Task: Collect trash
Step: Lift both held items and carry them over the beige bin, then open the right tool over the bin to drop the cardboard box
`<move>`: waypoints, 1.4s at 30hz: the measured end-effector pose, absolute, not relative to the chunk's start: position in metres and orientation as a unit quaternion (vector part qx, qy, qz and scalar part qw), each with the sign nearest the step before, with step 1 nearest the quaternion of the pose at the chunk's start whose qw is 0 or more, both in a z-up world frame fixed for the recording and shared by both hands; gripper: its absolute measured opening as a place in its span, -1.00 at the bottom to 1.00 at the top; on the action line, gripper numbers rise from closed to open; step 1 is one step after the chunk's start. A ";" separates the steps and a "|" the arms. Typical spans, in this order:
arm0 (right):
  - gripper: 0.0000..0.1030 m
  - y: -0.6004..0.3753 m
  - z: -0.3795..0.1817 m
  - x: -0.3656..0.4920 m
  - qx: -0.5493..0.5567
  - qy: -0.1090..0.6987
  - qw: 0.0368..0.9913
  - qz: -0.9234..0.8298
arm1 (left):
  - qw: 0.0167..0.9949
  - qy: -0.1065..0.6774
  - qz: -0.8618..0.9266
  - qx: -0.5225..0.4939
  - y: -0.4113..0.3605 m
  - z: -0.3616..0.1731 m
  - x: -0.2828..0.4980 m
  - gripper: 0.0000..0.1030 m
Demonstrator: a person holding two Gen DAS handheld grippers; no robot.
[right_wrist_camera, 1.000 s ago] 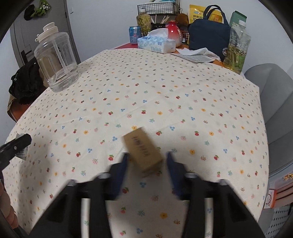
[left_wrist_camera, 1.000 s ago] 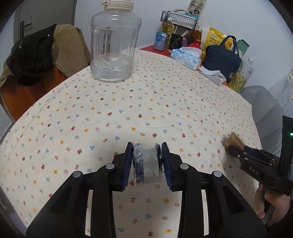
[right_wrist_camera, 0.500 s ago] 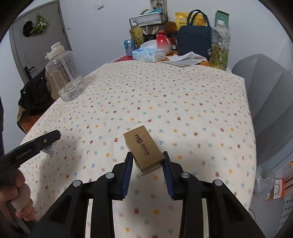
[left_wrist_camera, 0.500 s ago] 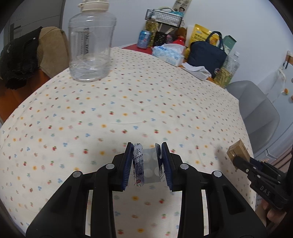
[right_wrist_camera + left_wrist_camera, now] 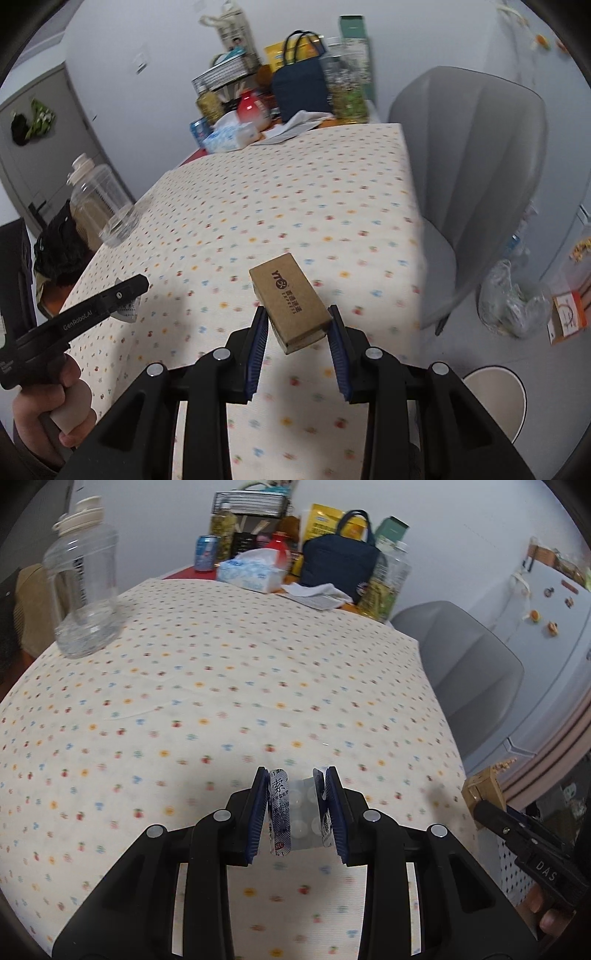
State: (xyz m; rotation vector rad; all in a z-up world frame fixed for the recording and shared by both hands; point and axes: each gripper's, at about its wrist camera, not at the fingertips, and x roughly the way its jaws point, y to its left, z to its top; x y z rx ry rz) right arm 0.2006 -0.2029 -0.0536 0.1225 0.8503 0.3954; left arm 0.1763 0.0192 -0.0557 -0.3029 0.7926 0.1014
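Observation:
My left gripper (image 5: 295,812) is shut on a bent silver pill blister pack (image 5: 295,818), held above the flowered tablecloth (image 5: 221,686) near its front edge. My right gripper (image 5: 297,347) is shut on a small brown cardboard box (image 5: 290,301) with dark print, carried over the table's right front corner. In the left wrist view the same box (image 5: 484,790) shows at the right, off the table's edge, in the right gripper (image 5: 491,812). In the right wrist view the left gripper (image 5: 125,295) shows at the left with the blister pack (image 5: 127,312) in it, held by a hand (image 5: 55,406).
A big clear water jug (image 5: 83,590) stands at the table's far left. Tissue box (image 5: 255,572), can, bottles and a navy bag (image 5: 338,565) crowd the far end. A grey chair (image 5: 469,177) stands right of the table. On the floor are a plastic bag (image 5: 513,299) and a pale round bin (image 5: 495,398).
Both grippers have swung to the right with their loads; the box has gone from over the table to beyond its right edge. The floor, chair and bin have come into the right wrist view.

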 end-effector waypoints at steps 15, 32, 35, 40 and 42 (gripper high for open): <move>-0.36 -0.349 -0.089 0.173 0.132 0.423 0.894 0.062 | 0.910 0.403 -0.031 -0.096 -0.076 -0.059 0.198 -0.39; 0.21 -0.450 -0.124 0.162 0.168 0.414 0.894 -0.021 | 0.900 0.425 -0.089 -0.044 -0.173 -0.066 0.216 -0.39; 0.22 -0.462 -0.130 0.156 0.181 0.418 0.890 -0.027 | 0.897 0.430 -0.100 -0.037 -0.187 -0.069 0.217 -0.39; 0.28 -0.481 -0.134 0.138 0.196 0.416 0.887 -0.041 | 0.889 0.439 -0.128 -0.022 -0.217 -0.074 0.219 -0.39; 0.29 -0.489 -0.134 0.130 0.204 0.414 0.886 -0.048 | 0.886 0.442 -0.140 -0.014 -0.230 -0.076 0.220 -0.39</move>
